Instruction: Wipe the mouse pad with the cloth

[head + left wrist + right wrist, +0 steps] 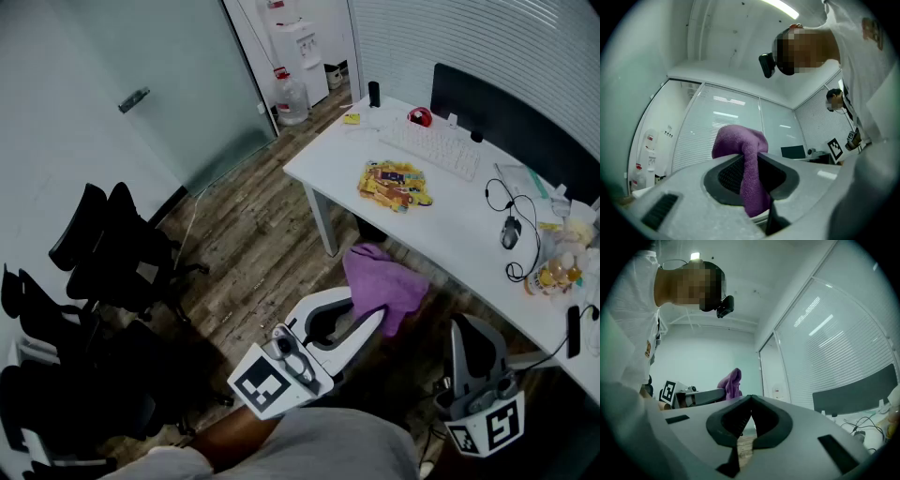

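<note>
My left gripper [367,315] is shut on a purple cloth [385,280], which bunches up past the jaw tips and hangs over the wooden floor in front of the desk. In the left gripper view the cloth [742,143] is pinched between the two dark pads and droops over them, with the left gripper [751,174] tilted upward. My right gripper [466,331] is low at the right, near the desk's front edge, shut with nothing in it [751,401]. The right gripper view also shows the cloth [732,382] off to its left. I cannot make out a mouse pad; a black mouse [511,232] lies on the white desk.
The white desk [450,220] carries a keyboard [429,147], a yellow snack pack [396,185], cables and small bottles [553,273] at the right. Black office chairs [103,262] stand at the left. A water dispenser [302,47] stands behind a glass wall.
</note>
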{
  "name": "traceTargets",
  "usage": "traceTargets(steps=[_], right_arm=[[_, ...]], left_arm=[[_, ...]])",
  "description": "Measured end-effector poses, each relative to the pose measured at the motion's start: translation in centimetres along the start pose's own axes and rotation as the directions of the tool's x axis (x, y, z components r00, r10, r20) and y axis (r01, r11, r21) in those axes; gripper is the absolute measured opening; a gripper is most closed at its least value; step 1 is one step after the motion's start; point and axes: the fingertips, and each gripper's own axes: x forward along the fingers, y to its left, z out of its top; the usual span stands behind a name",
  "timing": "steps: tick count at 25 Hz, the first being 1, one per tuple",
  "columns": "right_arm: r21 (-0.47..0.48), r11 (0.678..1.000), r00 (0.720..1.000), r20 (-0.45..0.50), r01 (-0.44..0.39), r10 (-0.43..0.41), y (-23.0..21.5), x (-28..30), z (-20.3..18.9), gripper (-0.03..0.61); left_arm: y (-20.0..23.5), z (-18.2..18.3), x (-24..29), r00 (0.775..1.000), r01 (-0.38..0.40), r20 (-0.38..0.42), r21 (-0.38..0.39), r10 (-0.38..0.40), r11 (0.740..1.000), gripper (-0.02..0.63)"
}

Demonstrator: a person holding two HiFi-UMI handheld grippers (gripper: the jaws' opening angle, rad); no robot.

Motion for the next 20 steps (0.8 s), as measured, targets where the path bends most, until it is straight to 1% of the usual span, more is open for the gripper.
traceTargets(steps=[5,9,14,20], right_arm=[[-0.001,1.0,1.0,0.004,-0.012,0.012,-0.3,-0.2,0.1,0.011],[0.022,0.999,0.999,0.011,-0.035,0.035,-0.7,-0.1,0.1,0.011],[0.035,0.998,0.999,0.016,-0.051,0.051,-2.0,-0.4,0.2,0.011],[0.03,0.995,0.996,0.009,-0.091,0.091,-3.6,-1.2,-0.1,0.011]], left_arm=[[-0.4,0.0,0.1,1.0,-0.009,-0.009,0.011,0.009,1.0,0.081],[-0.5,-0.2,0.4,1.0,-0.026,-0.014,0.02,0.026,0.999,0.081],[-1.0,-0.6,1.5,0.999,-0.042,-0.016,0.031,0.043,0.999,0.081],[-1.7,-1.6,2.5,0.997,-0.075,-0.021,0.053,0.076,0.996,0.081]])
